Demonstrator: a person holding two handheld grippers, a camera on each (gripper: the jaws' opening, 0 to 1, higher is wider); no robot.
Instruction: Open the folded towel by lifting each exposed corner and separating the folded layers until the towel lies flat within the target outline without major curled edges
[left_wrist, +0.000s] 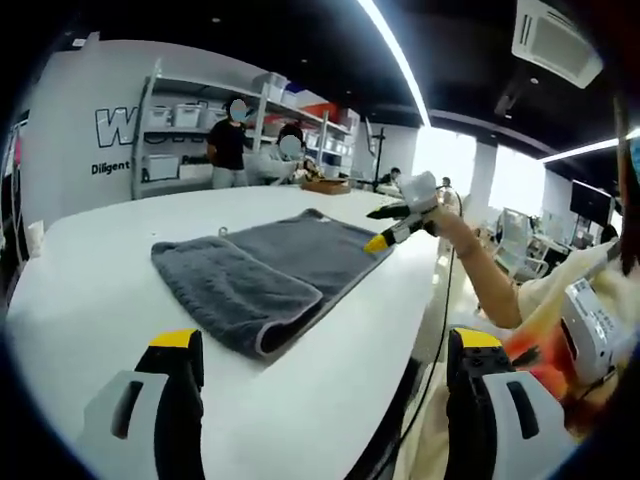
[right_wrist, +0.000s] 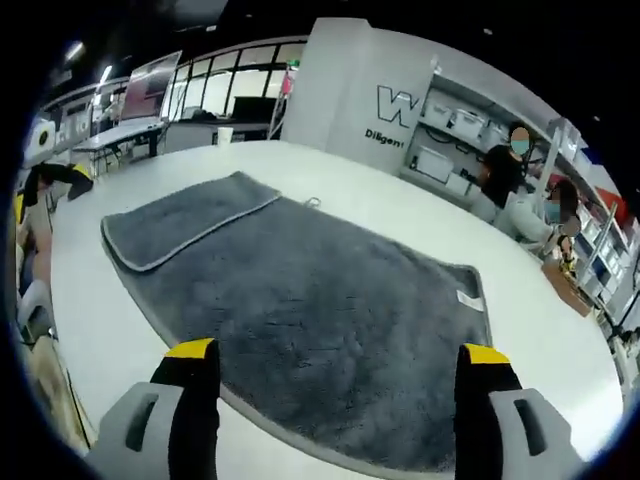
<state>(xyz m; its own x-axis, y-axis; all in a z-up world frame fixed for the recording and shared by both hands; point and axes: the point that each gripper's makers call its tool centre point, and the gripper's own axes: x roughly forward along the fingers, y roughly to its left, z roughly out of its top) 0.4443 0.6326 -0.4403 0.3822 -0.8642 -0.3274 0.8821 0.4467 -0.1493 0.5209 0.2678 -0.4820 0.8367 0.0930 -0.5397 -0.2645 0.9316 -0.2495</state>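
I'm holding both grippers (left_wrist: 325, 365) (right_wrist: 340, 385) open over the towel (right_wrist: 300, 290); it's looking soft, floppy, so I'm eyeing the folded flap's corner (right_wrist: 118, 232).

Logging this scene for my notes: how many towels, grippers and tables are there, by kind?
Grey towel, one end folded over: 1
Grippers, both open: 2 — left gripper, right gripper
White table: 1
Total: 4

White wall (right_wrist: 340, 90) with lettering, storage shelves (left_wrist: 185, 140), ceiling light strip (left_wrist: 395, 55), bright windows (left_wrist: 440, 155).
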